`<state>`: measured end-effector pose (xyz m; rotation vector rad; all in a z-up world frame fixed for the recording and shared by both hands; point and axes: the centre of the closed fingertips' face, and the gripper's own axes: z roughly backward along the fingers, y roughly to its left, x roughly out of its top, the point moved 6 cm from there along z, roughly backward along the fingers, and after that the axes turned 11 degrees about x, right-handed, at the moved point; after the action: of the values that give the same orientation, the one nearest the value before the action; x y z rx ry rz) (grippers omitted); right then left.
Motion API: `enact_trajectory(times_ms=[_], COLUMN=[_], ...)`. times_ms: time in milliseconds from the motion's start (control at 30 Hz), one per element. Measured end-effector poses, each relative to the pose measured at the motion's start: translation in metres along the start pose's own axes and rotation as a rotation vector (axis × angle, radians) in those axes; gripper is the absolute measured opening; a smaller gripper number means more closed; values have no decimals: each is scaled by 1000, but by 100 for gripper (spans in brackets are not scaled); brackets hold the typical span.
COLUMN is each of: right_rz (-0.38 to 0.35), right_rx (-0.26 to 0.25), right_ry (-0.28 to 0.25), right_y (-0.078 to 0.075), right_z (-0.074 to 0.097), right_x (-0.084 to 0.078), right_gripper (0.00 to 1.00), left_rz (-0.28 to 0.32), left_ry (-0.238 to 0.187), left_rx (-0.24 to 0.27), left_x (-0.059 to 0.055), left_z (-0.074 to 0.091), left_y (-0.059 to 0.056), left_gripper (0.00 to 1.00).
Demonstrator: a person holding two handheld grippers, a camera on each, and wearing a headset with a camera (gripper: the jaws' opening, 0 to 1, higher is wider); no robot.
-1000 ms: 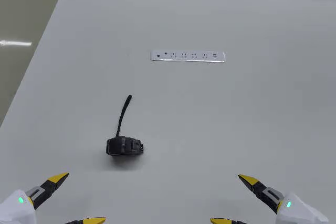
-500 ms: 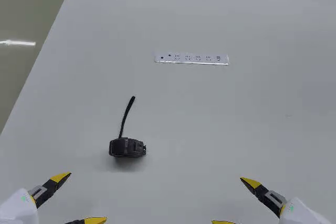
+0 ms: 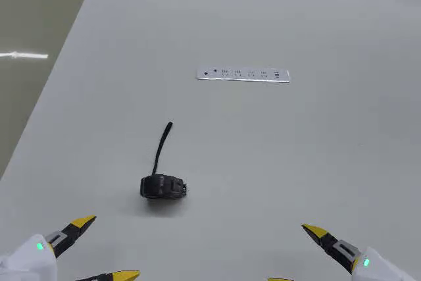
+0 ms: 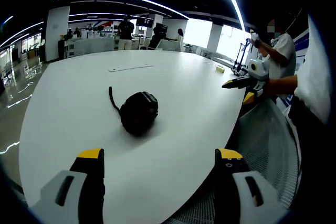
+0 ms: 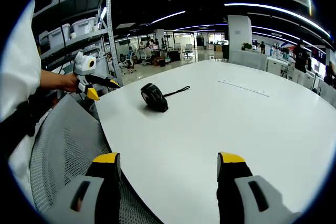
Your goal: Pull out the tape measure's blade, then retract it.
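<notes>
L gripper hangs over the near table edge, jaws spread wide, nothing btw them, touching nothing. R gripper is the same: wide open, empty, clear of the table top. Both sit low at the near edge, well apart from each other, tips aimed fwd.

Tape measure lies on the white table, ahead of the L gripper and nearer to it than to the R one. Black case, w/ a black wrist strap trailing away from the person. Blade looks fully in; the hook tab is too small to make out for sure. Further back is a flush power strip, well apart from the case.

Step in hand, my read: approach / pre-grasp, nothing pulled yet. Next move prob needs the L gripper to come fwd and clamp the case to pin it. R gripper then closes in on the blade tab & draws it out. Tab is small, so R needs a fine pinch. The case may slide on the smooth top if not held firm.
</notes>
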<state>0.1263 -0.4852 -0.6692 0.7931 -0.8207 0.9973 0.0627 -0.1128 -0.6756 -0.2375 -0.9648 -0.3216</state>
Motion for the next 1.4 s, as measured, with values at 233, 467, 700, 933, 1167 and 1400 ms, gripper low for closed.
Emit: enact_trajectory(times_ms=[233, 467, 700, 933, 1167, 1400], right_rz=[-4, -1, 11, 21, 23, 27], right_rx=[12, 23, 38, 60, 83, 102], right_ry=[-5, -7, -14, -28, -27, -26], right_y=[-4, -8, -11, -14, -18, -24], right_z=[-4, -8, -14, -21, -29, -37], right_x=[0, -2, -2, 2, 3, 5], right_gripper=[75, 73, 69, 66, 65, 64], left_rz=[-40, -87, -129, -164, -195, -217], left_ry=[9, 14, 16, 18, 21, 31], left_rx=[-18, -44, -75, -88, -101, -107], left_x=[5, 11, 16, 20, 23, 27], left_z=[-9, -17, -30, -41, -52, -63], left_y=[6, 9, 11, 15, 22, 27], left_gripper=[83, 82, 78, 77, 75, 73])
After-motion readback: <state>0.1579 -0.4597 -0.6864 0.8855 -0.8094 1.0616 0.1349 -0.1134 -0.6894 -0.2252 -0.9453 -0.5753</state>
